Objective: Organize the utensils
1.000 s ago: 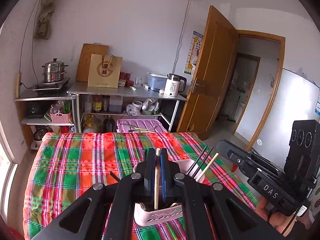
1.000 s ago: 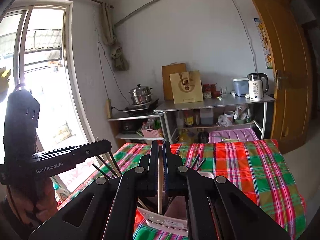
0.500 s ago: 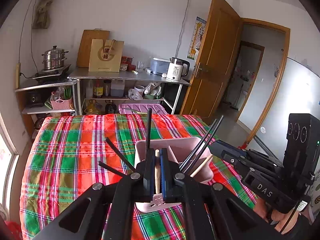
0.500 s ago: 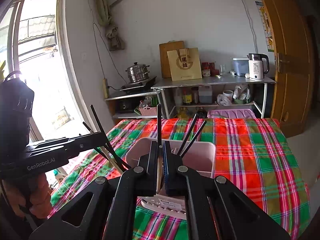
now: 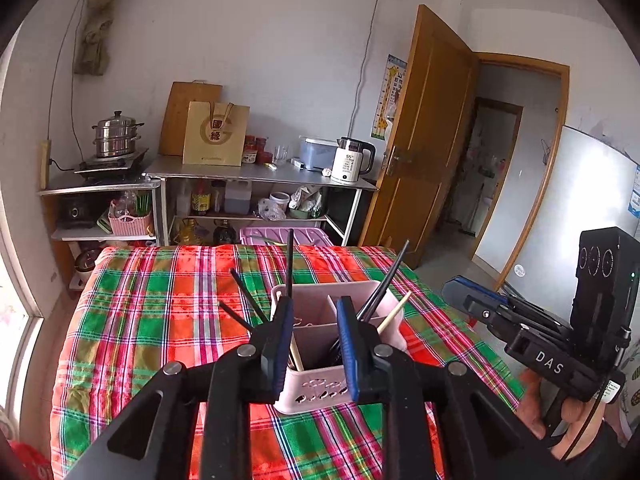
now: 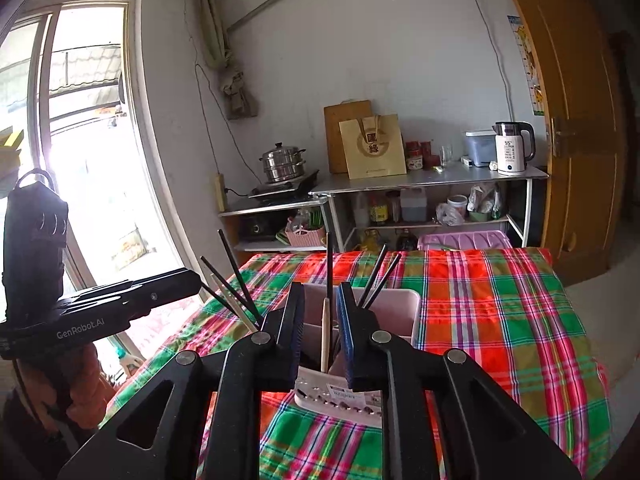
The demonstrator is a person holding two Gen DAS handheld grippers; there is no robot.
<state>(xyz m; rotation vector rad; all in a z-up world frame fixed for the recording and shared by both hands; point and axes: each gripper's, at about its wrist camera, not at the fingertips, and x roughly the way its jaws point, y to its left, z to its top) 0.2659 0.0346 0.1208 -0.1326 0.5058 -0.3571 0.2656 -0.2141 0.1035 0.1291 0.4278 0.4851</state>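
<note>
A pink utensil holder [image 5: 320, 394] [image 6: 400, 300] stands on the plaid-covered table [image 5: 160, 320] [image 6: 500, 320], with several black chopsticks [image 5: 289, 264] [image 6: 329, 268] sticking up out of it. My left gripper [image 5: 314, 302] straddles the holder's near compartment. Its jaws are opening, and a wooden chopstick [image 5: 296, 354] leans inside by the left pad, free of the other pad. My right gripper [image 6: 321, 288] hovers over the holder from the other side, its jaws also opening. A second wooden chopstick [image 6: 325, 332] stands loose between its pads, its lower end in the holder.
Beyond the table stand a metal shelf [image 5: 260, 174] with a white kettle [image 5: 352, 162], a paper bag and a cutting board, a steamer pot [image 5: 116, 134], and a purple crate [image 5: 280, 236]. A wooden door [image 5: 428, 132] hangs open on the right, and a window [image 6: 80, 140] is on the left.
Both grippers came down over the pink holder, each shut on a wooden chopstick. Their jaws have now parted, and both chopsticks stand in the holder.
</note>
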